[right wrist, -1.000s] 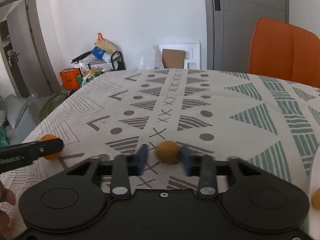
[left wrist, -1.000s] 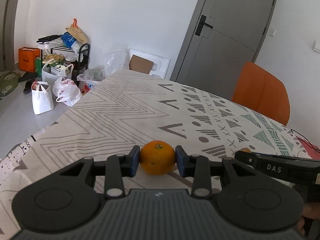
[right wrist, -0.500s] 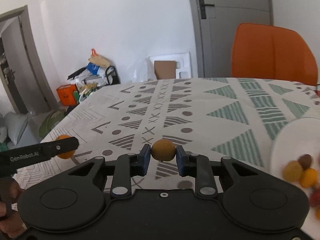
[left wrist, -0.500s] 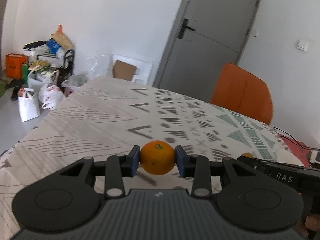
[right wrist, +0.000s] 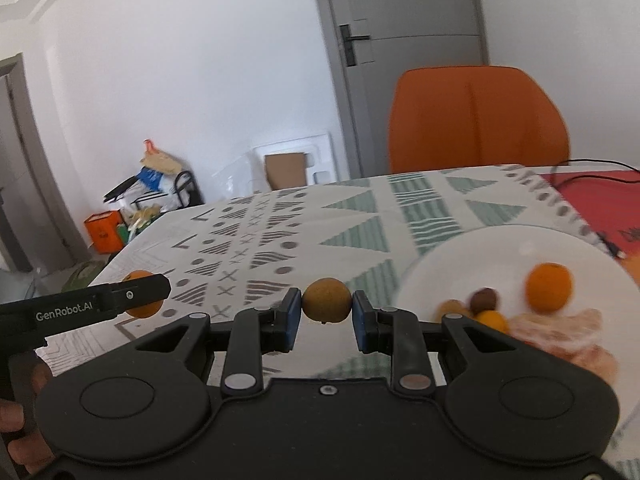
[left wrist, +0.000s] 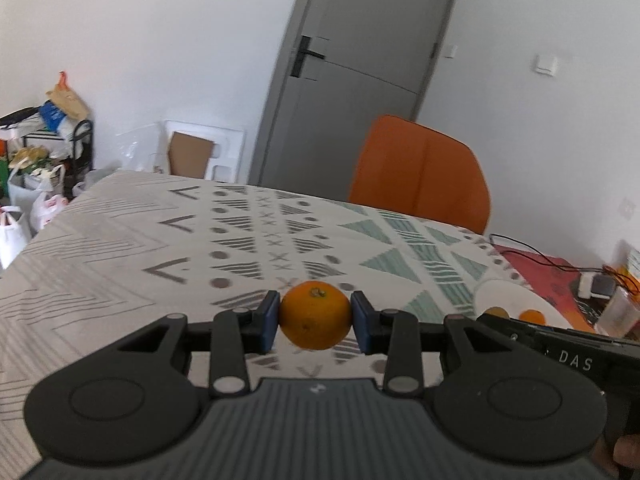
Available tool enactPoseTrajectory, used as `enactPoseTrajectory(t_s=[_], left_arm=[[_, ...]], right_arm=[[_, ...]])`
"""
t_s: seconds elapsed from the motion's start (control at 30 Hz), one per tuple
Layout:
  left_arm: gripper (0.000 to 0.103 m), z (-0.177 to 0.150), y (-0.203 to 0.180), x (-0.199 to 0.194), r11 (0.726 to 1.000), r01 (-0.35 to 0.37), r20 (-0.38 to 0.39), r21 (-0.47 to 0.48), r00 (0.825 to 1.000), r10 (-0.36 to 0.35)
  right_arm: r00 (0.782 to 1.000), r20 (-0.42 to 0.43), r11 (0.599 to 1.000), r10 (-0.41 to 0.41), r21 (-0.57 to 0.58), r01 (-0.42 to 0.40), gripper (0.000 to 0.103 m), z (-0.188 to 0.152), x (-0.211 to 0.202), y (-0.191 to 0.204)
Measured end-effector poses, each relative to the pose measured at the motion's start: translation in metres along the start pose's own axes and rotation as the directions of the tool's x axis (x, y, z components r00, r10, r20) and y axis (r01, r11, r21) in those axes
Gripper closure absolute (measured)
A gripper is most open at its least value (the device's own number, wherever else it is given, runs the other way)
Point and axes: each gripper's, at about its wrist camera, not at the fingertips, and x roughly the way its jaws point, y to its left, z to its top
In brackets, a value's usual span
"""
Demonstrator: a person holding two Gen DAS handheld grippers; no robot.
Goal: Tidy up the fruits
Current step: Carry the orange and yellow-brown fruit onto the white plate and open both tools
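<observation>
1. We are pinching an orange point(left wrist: 315, 316) between the left gripper point(left wrist: 315, 322) pads.
2. We are clamping a small brownish fruit point(right wrist: 326, 300) in the right gripper point(right wrist: 326, 314).
3. We are holding both clear above the tablecloth point(right wrist: 352, 220), tilted downward, likely bound for the white plate point(right wrist: 460, 252).

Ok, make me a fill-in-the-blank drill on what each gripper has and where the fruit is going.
1. The left gripper is shut on an ____.
2. The right gripper grips a smaller, duller ____ fruit.
3. Several fruits already lie on the white ____ at the right.
4. Behind the table stands an orange ____.

Missing words: orange; round; plate; chair
</observation>
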Motion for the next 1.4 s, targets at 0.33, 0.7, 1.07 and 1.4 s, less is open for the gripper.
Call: enactPoseTrajectory(t_s=[0.33, 0.7, 1.07, 1.4], left_arm=[[0.066, -0.002, -0.046, 0.013, 0.996, 0.064, -0.015, 0.059, 0.998, -0.063], [0.066, -0.007, -0.083, 0.025, 0.986, 0.115, -0.047, 0.117, 0.993, -0.111], [0.066, -0.018, -0.122, 0.037, 0.965, 0.19, -0.095, 0.182, 0.98, -0.175], [0.061, -0.019, -0.143, 0.041, 0.948, 0.238, -0.099, 0.209, 0.97, -0.222]], right_arm=[[0.999, 0.011, 0.998, -0.049, 0.046, 0.048, 0.077, -0.009, -0.024, -0.039], [0.997, 0.042, 0.992, -0.063, 0.112, 0.057, 0.07, -0.026, -0.052, -0.077], [0.988, 0.056, 0.972, -0.147, 0.193, 0.133, 0.07, -0.036, -0.072, -0.119], [0.987, 0.059, 0.968, -0.148, 0.211, 0.133, 0.067, -0.038, -0.075, -0.127]])
